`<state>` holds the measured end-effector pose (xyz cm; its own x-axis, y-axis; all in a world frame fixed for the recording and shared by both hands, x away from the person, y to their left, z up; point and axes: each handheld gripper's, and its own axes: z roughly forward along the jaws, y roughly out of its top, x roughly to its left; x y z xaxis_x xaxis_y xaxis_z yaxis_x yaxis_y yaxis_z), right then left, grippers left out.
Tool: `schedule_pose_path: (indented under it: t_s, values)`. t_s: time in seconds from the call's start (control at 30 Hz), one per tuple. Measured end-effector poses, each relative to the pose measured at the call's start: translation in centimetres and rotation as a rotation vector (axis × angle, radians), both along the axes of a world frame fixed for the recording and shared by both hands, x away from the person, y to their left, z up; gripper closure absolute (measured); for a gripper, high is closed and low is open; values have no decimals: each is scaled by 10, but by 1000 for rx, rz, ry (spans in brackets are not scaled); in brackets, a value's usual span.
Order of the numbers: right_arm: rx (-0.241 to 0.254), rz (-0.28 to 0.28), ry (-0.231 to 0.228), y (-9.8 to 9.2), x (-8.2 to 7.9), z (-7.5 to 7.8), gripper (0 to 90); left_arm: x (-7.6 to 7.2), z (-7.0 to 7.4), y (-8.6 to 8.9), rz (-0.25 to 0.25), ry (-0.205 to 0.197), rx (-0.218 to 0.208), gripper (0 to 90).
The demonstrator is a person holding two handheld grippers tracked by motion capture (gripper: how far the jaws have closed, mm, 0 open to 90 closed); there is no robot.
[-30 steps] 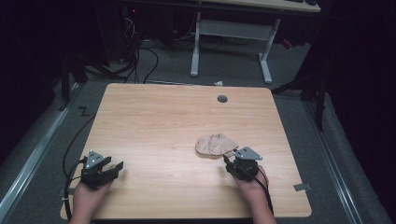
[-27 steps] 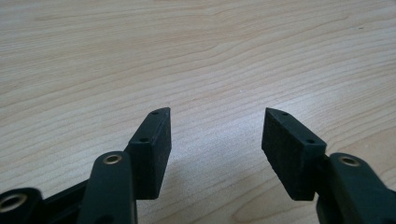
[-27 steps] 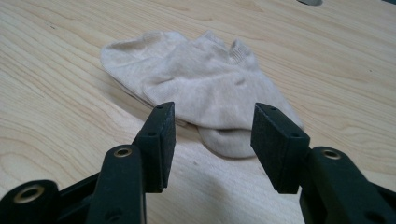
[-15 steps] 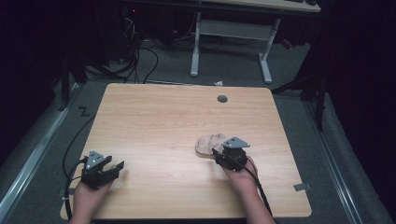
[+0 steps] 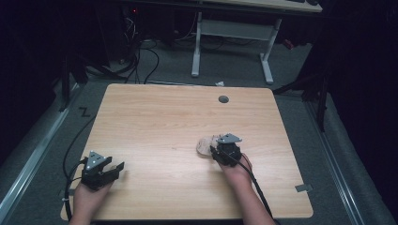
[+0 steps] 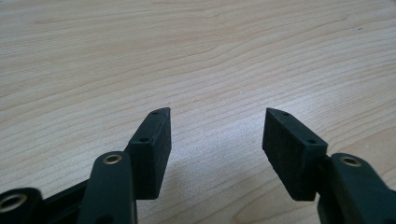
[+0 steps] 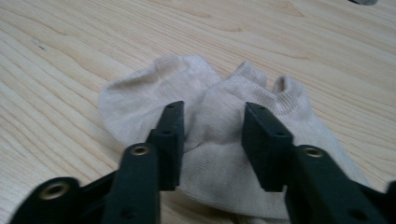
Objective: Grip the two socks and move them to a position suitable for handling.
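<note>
Left gripper sits at the near left corner of the wooden table, held in the person's left hand. Grey 3-cornered plate on top, cable trailing off the near left edge. In the left gripper view its 2 black jaws stand wide apart over bare wood grain, nothing between them.

Middle of the table: bare light wood.

Right of centre, toward the near side: a pale beige sock, crumpled flat on the table. In the right gripper view it shows ribbed cuffs at its far end and folded layers, possibly 2 socks together; cannot tell which.

Right gripper is just on the sock's right near edge, held by the right hand, cable running back along the forearm. Its jaws are partly open, straddling a raised fold of the fabric, pads low against the cloth but not pinched together.

Far right: a small grey round grommet near the table's far edge. A grey tape scrap lies at the near right corner.
</note>
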<state>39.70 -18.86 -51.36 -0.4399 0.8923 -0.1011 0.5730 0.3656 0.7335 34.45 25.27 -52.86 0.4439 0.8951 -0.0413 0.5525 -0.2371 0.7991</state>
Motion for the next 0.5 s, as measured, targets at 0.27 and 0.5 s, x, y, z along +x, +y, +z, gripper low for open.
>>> schedule_pose_path:
  t_s: [0.27, 0.5]
  values:
    - [-15, -5, -42, -3, -6, 9, 900, 0, -1, -2, -9, 2, 7, 430]
    - [3, -10, -60, -11, -11, 19, 812, 1, -1, -4, -16, 8, 17, 431]
